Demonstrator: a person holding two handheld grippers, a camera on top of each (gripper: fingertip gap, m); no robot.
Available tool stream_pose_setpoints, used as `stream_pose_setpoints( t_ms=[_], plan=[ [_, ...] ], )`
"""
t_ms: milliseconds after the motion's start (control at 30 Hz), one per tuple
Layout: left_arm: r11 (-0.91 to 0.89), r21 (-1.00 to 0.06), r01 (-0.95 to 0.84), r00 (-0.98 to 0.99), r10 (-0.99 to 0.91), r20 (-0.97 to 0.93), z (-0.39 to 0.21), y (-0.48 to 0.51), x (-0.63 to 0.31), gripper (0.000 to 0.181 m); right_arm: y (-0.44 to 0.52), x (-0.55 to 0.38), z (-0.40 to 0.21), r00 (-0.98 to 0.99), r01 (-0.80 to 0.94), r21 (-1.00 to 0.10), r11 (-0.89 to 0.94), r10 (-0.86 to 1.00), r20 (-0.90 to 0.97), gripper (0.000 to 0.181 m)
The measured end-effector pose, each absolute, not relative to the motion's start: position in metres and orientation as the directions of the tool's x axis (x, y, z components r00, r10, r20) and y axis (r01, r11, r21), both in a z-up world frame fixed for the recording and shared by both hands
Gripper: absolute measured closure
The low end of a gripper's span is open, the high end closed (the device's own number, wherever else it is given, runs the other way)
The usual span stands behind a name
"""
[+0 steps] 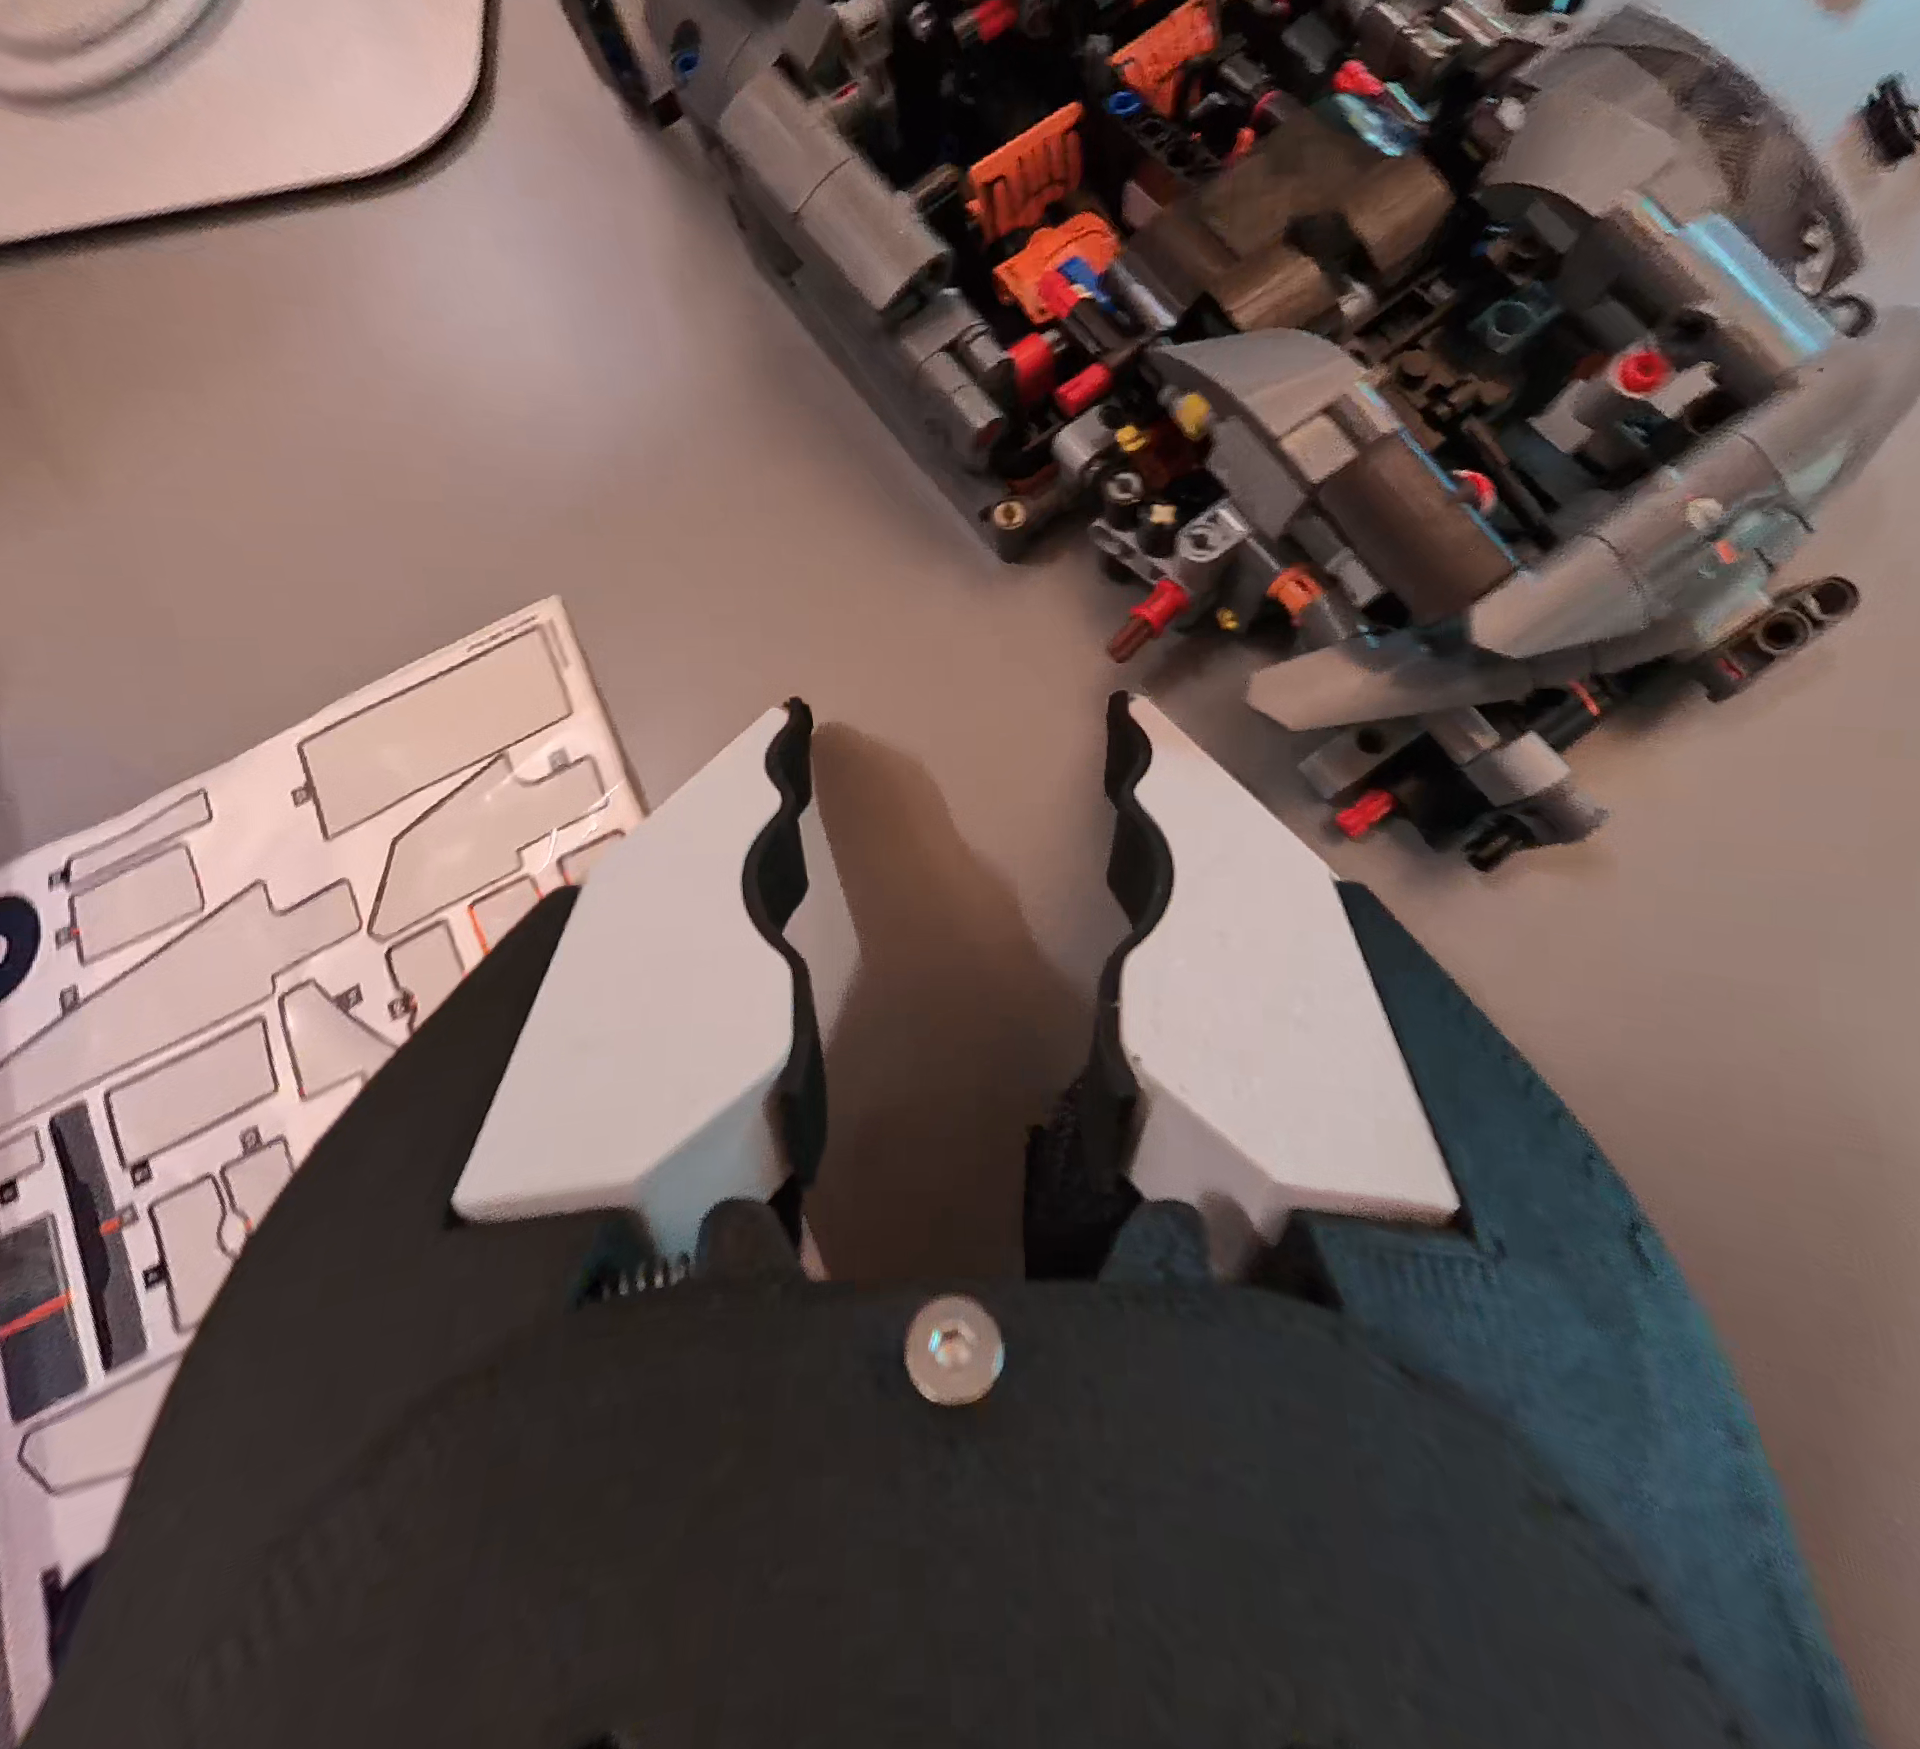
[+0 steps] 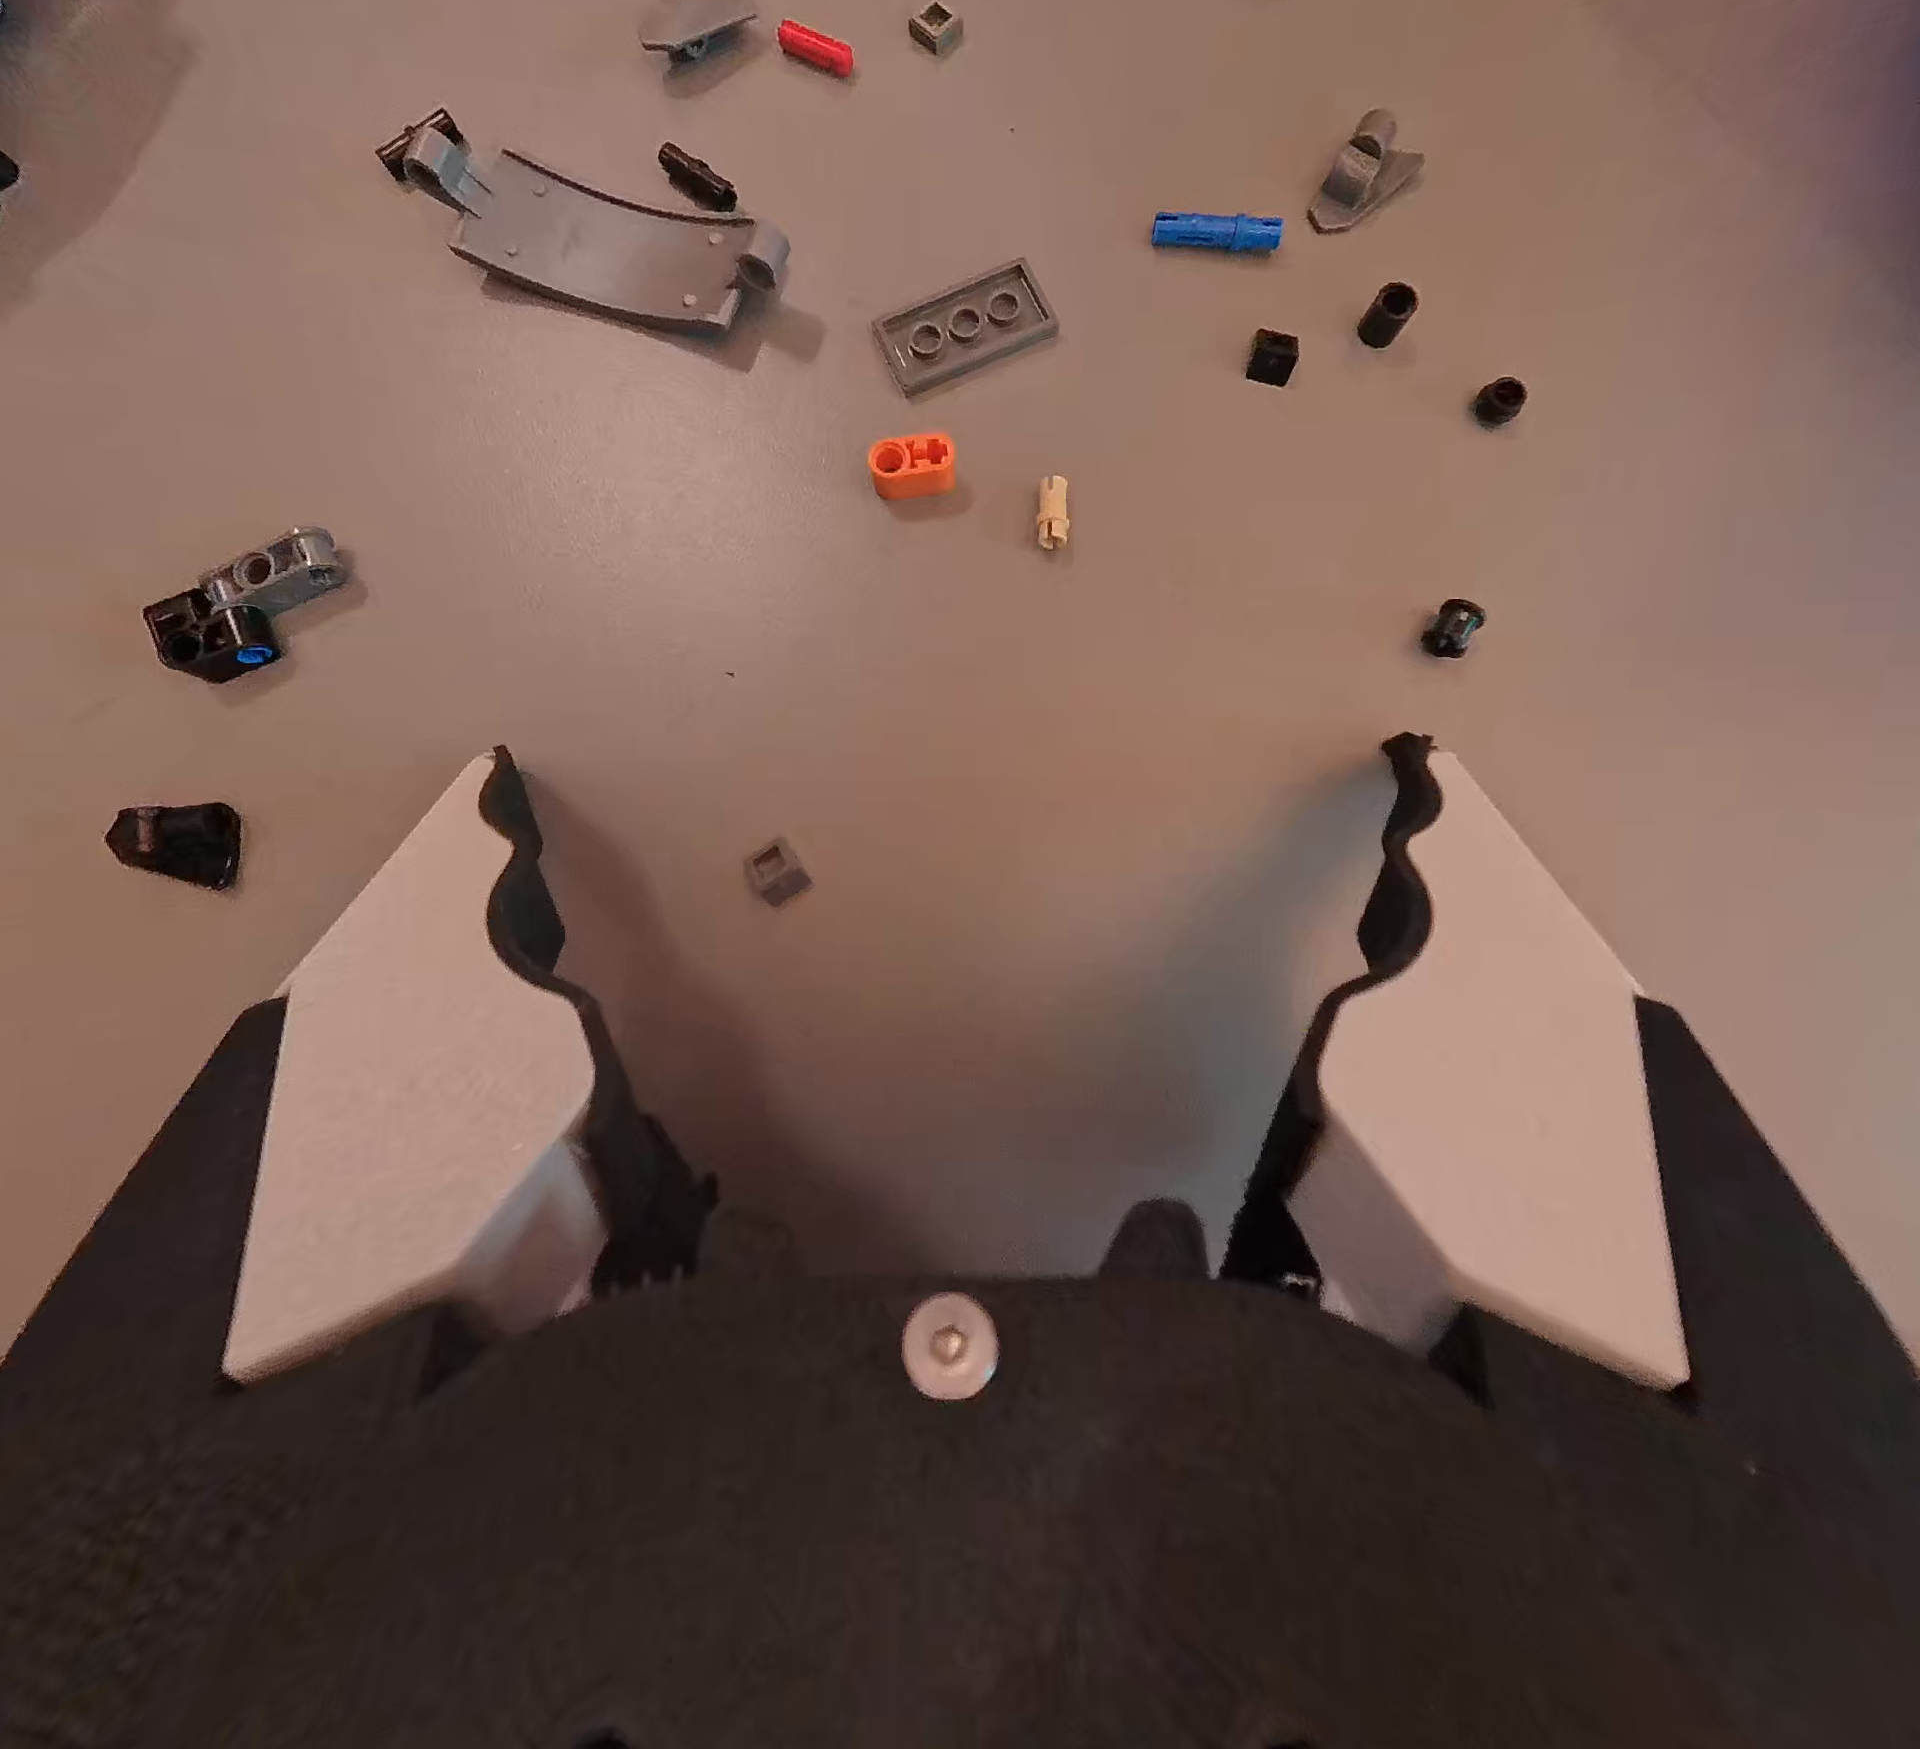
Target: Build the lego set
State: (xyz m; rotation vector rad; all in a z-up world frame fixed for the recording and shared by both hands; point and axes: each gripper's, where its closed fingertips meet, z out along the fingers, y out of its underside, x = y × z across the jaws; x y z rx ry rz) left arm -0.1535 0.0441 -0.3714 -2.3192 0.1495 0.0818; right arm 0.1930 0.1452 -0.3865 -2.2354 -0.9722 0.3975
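Note:
A half-built grey lego car [image 1: 1247, 265] with orange and red inner parts lies on the table ahead and to the right of my left gripper [image 1: 956, 712], which is open and empty, short of the car's near corner. My right gripper [image 2: 956, 743] is wide open and empty above loose parts. Between its fingers lies a small grey piece [image 2: 777, 871]. Ahead lie an orange connector [image 2: 911, 466], a tan pin [image 2: 1051, 512], a grey plate [image 2: 964, 326], a blue pin [image 2: 1216, 230], a red pin [image 2: 816, 47] and a curved grey panel [image 2: 613, 245].
A sticker sheet [image 1: 260, 972] lies left of my left gripper. A pale moulded tray [image 1: 208, 16] sits at the far left. Black pieces [image 2: 179, 844] and a black and grey joint [image 2: 239, 603] lie left of my right gripper; several small black parts [image 2: 1387, 313] lie right.

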Motion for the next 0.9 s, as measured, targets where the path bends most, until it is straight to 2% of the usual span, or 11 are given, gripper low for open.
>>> stream_pose_setpoints(
  t_ms=[67,133,333,433,600,900],
  plan=[
    [-0.711,-0.699,-0.076,0.997,-0.042,-0.066,-0.373,0.041,-0.158,0.123,0.145,0.193,-0.386,0.678,0.535,-0.676,-0.507,0.735,-0.015,0.026],
    [-0.744,-0.667,-0.035,0.999,-0.002,-0.050,-0.374,0.037,-0.163,0.111,0.145,0.193,-0.386,0.678,0.534,-0.676,-0.508,0.735,-0.015,0.026],
    [-0.770,-0.636,-0.043,0.997,0.004,-0.072,-0.373,0.039,-0.160,0.115,0.145,0.193,-0.387,0.678,0.535,-0.676,-0.508,0.735,-0.015,0.026],
    [-0.785,-0.619,-0.037,0.997,0.015,-0.079,-0.373,0.044,-0.163,0.109,0.145,0.193,-0.387,0.678,0.535,-0.675,-0.507,0.735,-0.015,0.026],
    [-0.755,-0.655,0.017,1.000,0.019,0.005,-0.375,0.051,-0.161,0.110,0.143,0.192,-0.386,0.678,0.536,-0.675,-0.507,0.735,-0.014,0.026],
    [-0.728,-0.683,-0.058,0.997,-0.080,0.000,-0.375,0.057,-0.164,0.101,0.141,0.190,-0.386,0.677,0.536,-0.675,-0.507,0.736,-0.015,0.026]
  ],
)
